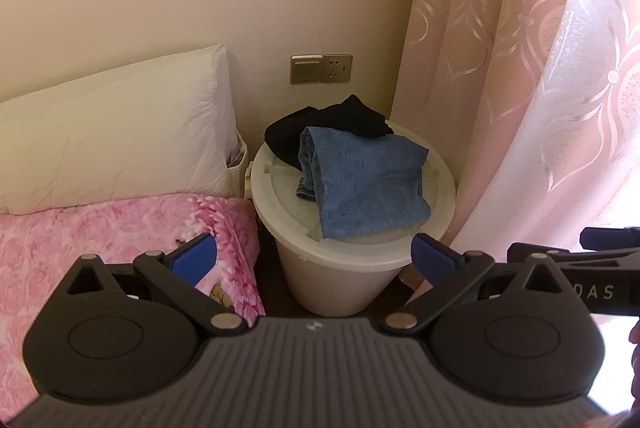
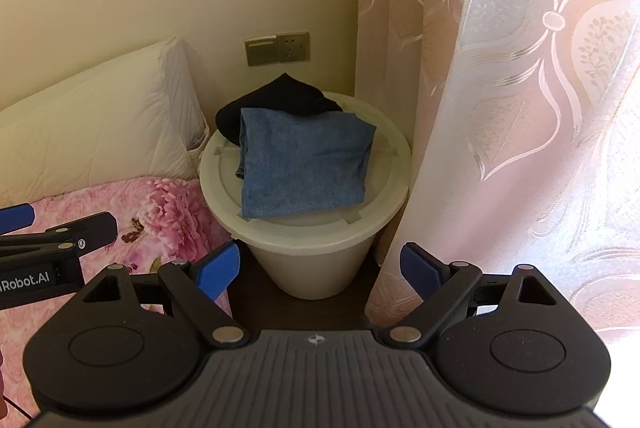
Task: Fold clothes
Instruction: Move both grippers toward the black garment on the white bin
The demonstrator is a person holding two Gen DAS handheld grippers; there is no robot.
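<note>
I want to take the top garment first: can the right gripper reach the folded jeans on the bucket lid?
Probably yes: the right gripper has open, empty jaws, and nothing stands between them and the folded jeans.

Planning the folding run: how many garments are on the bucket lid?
2. The blue garment lies folded on top, toward the front of the lid; the black garment sits behind and partly under it. More could be hidden beneath.
</note>
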